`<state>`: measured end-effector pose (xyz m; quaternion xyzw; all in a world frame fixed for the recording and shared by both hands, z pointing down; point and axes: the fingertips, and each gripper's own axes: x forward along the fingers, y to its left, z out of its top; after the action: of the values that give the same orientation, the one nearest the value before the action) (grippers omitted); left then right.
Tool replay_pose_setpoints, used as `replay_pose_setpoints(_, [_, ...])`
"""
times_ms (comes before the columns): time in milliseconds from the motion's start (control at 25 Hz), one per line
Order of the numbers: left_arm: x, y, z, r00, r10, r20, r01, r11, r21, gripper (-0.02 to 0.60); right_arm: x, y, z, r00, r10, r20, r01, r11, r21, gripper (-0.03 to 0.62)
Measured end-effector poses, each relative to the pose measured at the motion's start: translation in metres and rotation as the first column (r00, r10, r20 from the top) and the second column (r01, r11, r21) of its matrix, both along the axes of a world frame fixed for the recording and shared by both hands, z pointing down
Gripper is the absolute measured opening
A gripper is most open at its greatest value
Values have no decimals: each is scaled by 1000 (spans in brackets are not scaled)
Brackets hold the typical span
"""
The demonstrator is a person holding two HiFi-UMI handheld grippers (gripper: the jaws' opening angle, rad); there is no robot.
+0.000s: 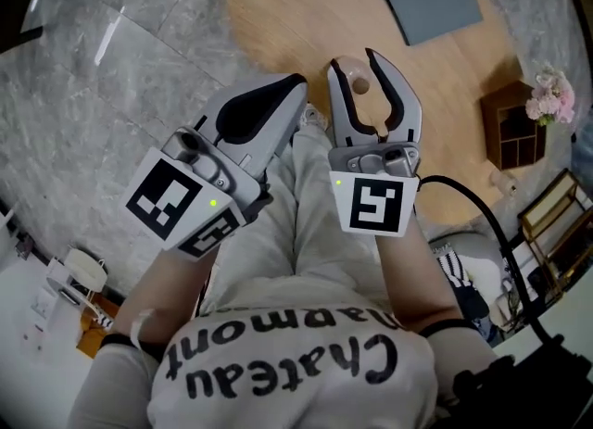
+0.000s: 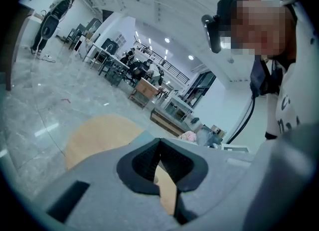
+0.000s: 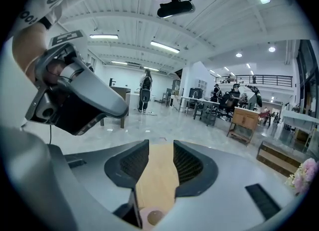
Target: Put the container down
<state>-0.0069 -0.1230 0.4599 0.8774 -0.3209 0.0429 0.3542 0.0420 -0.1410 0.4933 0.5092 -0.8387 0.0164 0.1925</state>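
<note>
Above the wooden worktop, the right hand-held gripper gapes open. The left hand-held gripper is closed. A wooden box stands aside.

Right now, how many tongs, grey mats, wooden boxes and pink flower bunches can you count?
Tongs: 2 (left tongs, right tongs)
Grey mat: 1
Wooden box: 1
Pink flower bunch: 1
Total: 5

Left gripper and right gripper: grey moulded shells, black ribbed jaw pads, each with a white cube bearing black square markers and a green lamp. Black cable trails off the right one. Person wears a pale T-shirt with black lettering and light trousers.
</note>
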Motion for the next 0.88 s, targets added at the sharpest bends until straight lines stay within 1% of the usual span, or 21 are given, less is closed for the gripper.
replay_pose_setpoints(80, [-2, 0, -24, 1000, -4, 0, 4, 999, 33, 14, -2, 1, -20, 1000, -2, 12, 2, 1000, 8, 135])
replay_pose_setpoints(280, [-4, 11, -72, 1000, -1, 7, 1, 998, 70, 14, 5, 7, -72, 1000, -3, 12, 3, 1000, 12, 135])
replay_pose_setpoints(520, [-9, 2, -129, 1000, -12, 17, 9, 985, 170, 14, 19, 0, -139, 999, 7, 42, -9, 998, 62, 135])
replay_pose_setpoints(720, [-10, -9, -177, 1000, 2, 16, -6, 966, 259, 14, 30, -7, -189, 991, 76, 106, -83, 995, 61, 135])
replay_pose_setpoints(800, [-12, -16, -199, 1000, -2, -9, 5, 957, 290, 14, 35, -13, -208, 988, 85, 128, -95, 993, 72, 135])
replay_pose_setpoints(880, [-14, -26, -221, 999, -13, -41, 25, 946, 323, 14, 38, -24, -230, 980, 78, 184, -93, 993, 75, 133])
